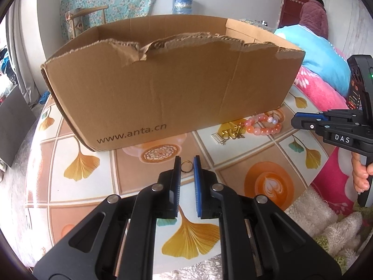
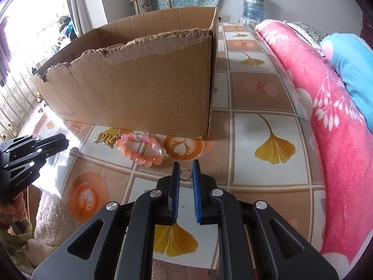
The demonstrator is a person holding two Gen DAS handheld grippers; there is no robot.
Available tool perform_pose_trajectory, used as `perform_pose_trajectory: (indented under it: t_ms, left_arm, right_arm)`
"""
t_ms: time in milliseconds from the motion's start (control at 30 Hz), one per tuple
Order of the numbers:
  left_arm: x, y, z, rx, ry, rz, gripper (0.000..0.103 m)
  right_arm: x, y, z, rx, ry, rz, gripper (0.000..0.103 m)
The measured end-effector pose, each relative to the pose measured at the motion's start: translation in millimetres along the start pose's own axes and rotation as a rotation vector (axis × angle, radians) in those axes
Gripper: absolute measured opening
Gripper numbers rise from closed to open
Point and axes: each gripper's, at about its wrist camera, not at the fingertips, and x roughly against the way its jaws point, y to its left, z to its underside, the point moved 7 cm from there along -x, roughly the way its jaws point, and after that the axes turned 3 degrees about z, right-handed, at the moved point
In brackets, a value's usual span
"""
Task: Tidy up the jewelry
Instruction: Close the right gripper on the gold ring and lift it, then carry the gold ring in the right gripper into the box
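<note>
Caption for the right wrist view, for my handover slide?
Right gripper pinches a small gold ring; bead bracelet and gold trinket lie on the tablecloth before the torn cardboard box.

I am holding my left gripper tilted downward, its jaws nearly closed on a small ring. My right gripper, at its three o'clock, is likewise pinching a second ring.
</note>
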Motion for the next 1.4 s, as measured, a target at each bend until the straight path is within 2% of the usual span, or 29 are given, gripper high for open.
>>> perform_pose_trajectory:
  t_ms: [467,933,1167,1300,1400]
  left_arm:
    - [35,-14,-7,-0.048,-0.069,-0.021,0.01]
    - [96,-29,-60,-0.12,-0.239,-0.006,0.01]
    - [106,-27,-105,-0.157,-0.276,0.008,0.01]
    - [96,-15,-137,-0.134,-0.257,0.034,0.01]
    - [81,-6,-164,-0.109,-0.219,0.08,0.01]
  right_arm:
    - [33,5,-3,0.015,-0.075,0.003,0.011]
    - [86,24,-34,0.058,-0.217,-0.015,0.011]
    - [110,36,-79,0.096,-0.298,-0.062,0.011]
    - [116,40,-111,0.115,-0.318,-0.11,0.011]
    - [109,41,-141,0.128,-0.302,-0.155,0.011]
